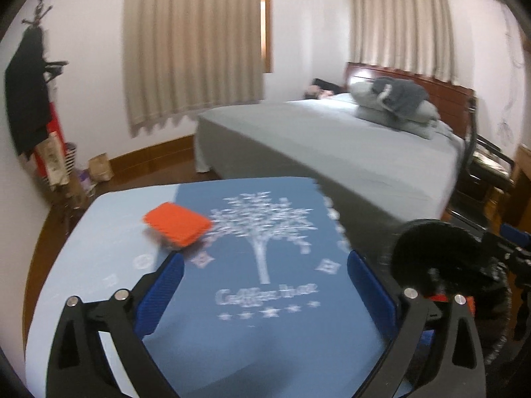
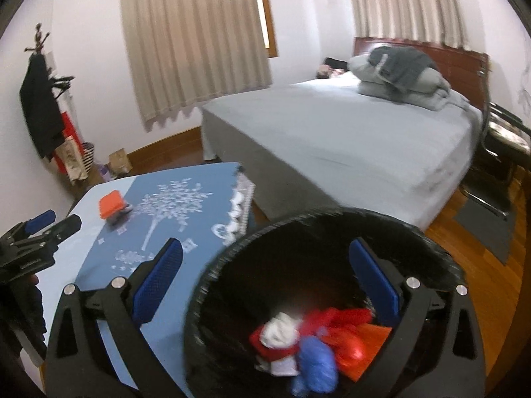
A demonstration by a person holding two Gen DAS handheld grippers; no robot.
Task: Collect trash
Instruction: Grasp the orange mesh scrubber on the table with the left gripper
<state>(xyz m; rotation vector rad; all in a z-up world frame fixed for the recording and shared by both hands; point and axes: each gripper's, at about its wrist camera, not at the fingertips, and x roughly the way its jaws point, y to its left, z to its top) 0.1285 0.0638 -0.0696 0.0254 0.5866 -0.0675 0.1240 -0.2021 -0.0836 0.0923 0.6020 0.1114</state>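
Both fingers wide, empty; black round bin (image 2: 212,285) holds crumpled trash; orange flat block (image 1: 177,223) beside bin to be grasped next

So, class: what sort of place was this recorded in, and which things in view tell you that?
Most likely a bedroom in a home. A made bed with folded bedding against a wooden headboard fills the room, curtains cover the windows, and clothes hang on a coat stand in the corner.
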